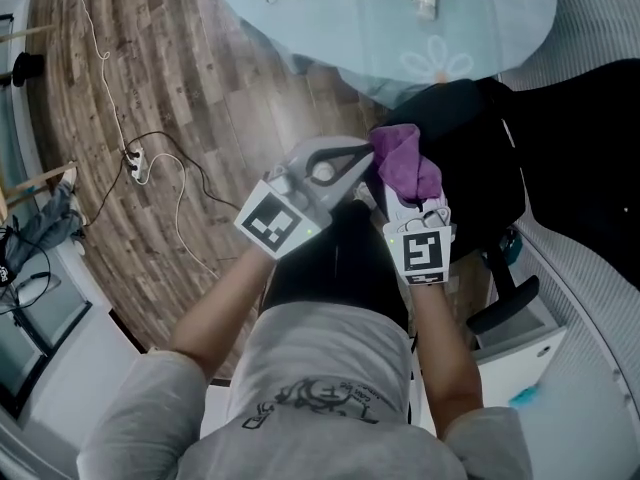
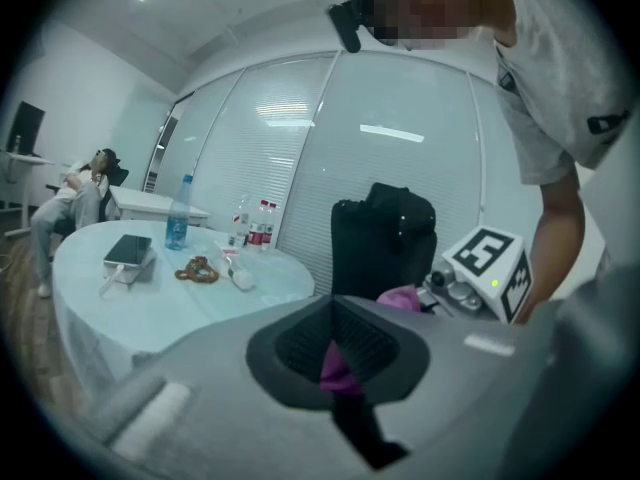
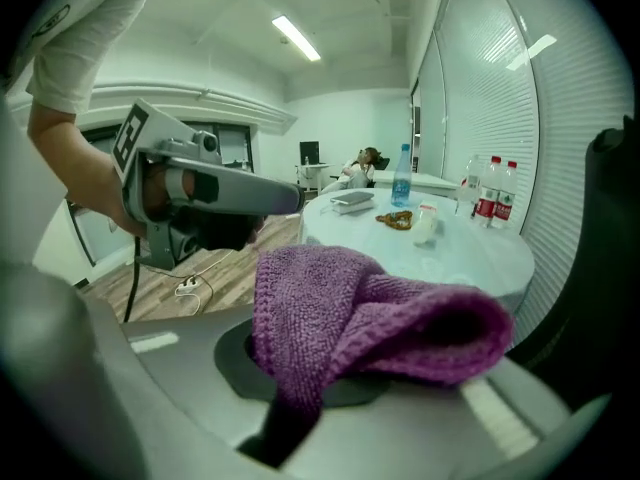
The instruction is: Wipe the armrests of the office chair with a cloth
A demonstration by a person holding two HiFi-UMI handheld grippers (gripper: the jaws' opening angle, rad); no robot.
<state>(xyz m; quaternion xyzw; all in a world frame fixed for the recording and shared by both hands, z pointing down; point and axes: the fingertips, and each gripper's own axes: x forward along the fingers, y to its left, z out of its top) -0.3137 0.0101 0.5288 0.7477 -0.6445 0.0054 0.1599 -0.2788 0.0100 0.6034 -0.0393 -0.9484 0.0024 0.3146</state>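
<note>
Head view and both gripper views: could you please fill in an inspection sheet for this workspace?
Surface: round table, pale cover; wood floor.
Job's things: purple cloth; black office chair, not being wiped.
Clutter: phone, blue bottle, beads on the table.
Grippers: right gripper shut on the cloth; left gripper jaws nearly together, purple sliver in between, grip unclear.
Cables: white cable and power strip on the floor.
Surroundings: glass wall with blinds; seated person beyond.

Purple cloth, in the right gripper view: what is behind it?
Behind the purple cloth stands a round table with bottles on it. The cloth hides the table's lower part and whatever lies in front of it.
</note>
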